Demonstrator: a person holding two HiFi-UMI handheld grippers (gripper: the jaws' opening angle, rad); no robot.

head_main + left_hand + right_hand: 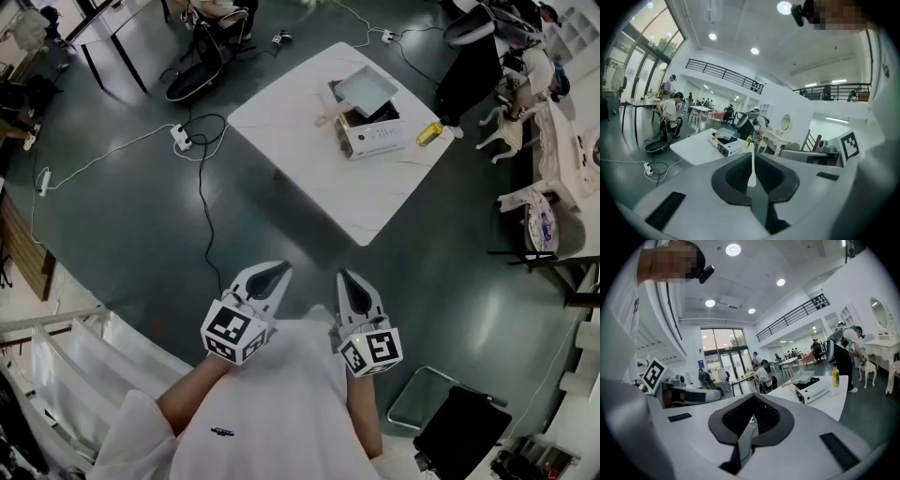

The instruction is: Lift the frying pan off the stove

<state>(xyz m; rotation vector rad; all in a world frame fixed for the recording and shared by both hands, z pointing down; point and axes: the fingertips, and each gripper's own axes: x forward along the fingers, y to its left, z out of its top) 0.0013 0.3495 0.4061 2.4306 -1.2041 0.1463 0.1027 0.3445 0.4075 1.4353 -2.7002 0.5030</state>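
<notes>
A square grey frying pan (367, 89) with a wooden handle sits on a white portable stove (378, 137) at the far side of the white table (300, 150). Both grippers hover close to my chest, well short of the table. The left gripper (278, 270) is shut with nothing in it, and so is the right gripper (344, 277). In the left gripper view the closed left gripper (752, 155) points toward the distant stove (727, 147) and pan (723, 134). The right gripper view shows the right gripper (753, 398) shut, with the stove (814, 389) and pan (802, 378) off to its right.
A yellow bottle (429, 133) stands on the table right of the stove. A power strip (180, 138) and black cables lie on the dark floor left of the table. A black chair (199, 66) stands behind it, white furniture (553, 159) along the right, and a black bag (461, 433) near my right.
</notes>
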